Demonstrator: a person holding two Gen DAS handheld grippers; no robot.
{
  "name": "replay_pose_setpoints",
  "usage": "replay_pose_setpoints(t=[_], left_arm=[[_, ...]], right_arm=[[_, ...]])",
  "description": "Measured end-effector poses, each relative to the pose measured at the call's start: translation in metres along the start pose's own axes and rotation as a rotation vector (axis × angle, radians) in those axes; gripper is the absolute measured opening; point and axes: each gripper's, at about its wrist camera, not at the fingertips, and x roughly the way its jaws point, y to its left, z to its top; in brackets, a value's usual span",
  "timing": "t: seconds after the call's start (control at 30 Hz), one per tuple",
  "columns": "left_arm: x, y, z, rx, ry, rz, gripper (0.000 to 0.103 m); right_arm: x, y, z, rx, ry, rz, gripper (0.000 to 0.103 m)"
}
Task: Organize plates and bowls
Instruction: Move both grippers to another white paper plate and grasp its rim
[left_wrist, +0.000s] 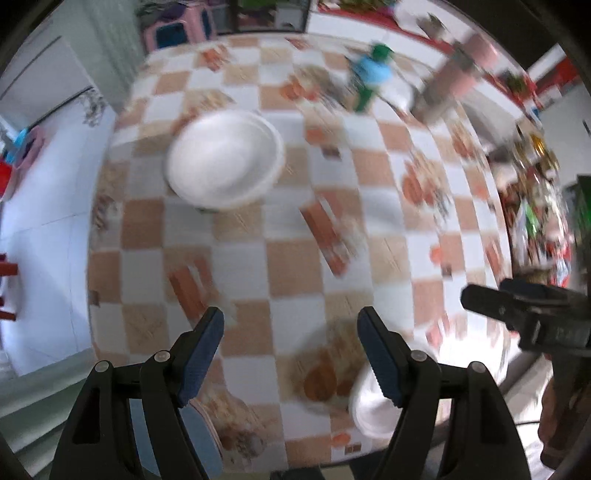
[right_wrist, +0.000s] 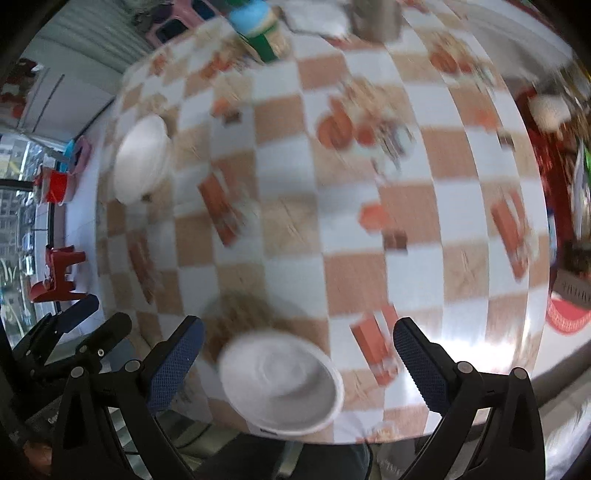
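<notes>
We find both grippers over the table (right_wrist: 424, 122), pointing steeply down. Right gripper (right_wrist: 295, 354): jaws wide, nothing gripped; near bowl (right_wrist: 280, 380) sits upright on the table edge, directly below and btwn the fingers, pads clear of its rim. Left gripper (left_wrist: 291, 354): jaws fairly wide, empty; same bowl lies to its lower right. Far stack of bowls (left_wrist: 225, 158) is well apart, ahead-left of both. Round items, no long axis. We judge the right gripper nearer for the next pick.

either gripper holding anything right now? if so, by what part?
Nothing is held. The left gripper stands open over bare tablecloth. The right gripper is wide open above the white bowl, its pads clear of the rim.
</notes>
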Motion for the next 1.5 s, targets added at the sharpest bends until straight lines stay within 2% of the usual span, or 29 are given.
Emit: replay_pose_setpoints(t=[0.2,0.33,0.47,0.6,0.8,1.0,1.23,1.33,1.37,1.4,1.43,1.47,1.5], left_arm=[[0.008,0.037,0.037,-0.095,-0.044,0.089,0.078],[0.023,0.067,0.059,-0.174,-0.046,0.133,0.078],[0.043,0.086,0.075,-0.209,-0.035,0.176,0.078],[0.069,0.1,0.089,-0.211,-0.01,0.209,0.078],[0.091,0.114,0.105,-0.193,-0.02,0.231,0.078],[0.111,0.117,0.122,-0.17,-0.022,0.253,0.078],[0.143,0.111,0.135,-0.121,0.037,0.278,0.078],[0.149,0.116,0.137,-0.148,0.048,0.243,0.077],[0.148,0.116,0.137,-0.154,0.042,0.228,0.071],[0.148,0.115,0.139,-0.155,0.04,0.207,0.06],[0.148,0.112,0.14,-0.147,0.046,0.187,0.054],[0.148,0.107,0.142,-0.13,0.05,0.179,0.042],[0.148,0.102,0.143,-0.109,0.053,0.179,0.034]], right_arm=[[0.004,0.042,0.044,-0.069,-0.023,0.015,0.103],[0.015,0.066,0.072,-0.11,-0.019,0.009,0.103],[0.034,0.09,0.1,-0.141,-0.005,0.003,0.103],[0.056,0.108,0.124,-0.152,0.0,0.001,0.103],[0.09,0.129,0.149,-0.18,0.005,-0.019,0.103],[0.116,0.136,0.161,-0.182,0.018,-0.031,0.103],[0.131,0.147,0.171,-0.212,0.018,-0.024,0.103],[0.137,0.151,0.172,-0.224,0.018,-0.03,0.101],[0.138,0.151,0.172,-0.225,0.017,-0.032,0.098],[0.14,0.15,0.172,-0.225,0.017,-0.032,0.085],[0.141,0.15,0.172,-0.225,0.021,-0.028,0.07],[0.143,0.151,0.171,-0.225,0.032,-0.023,0.067],[0.142,0.152,0.17,-0.233,0.025,-0.021,0.063]])
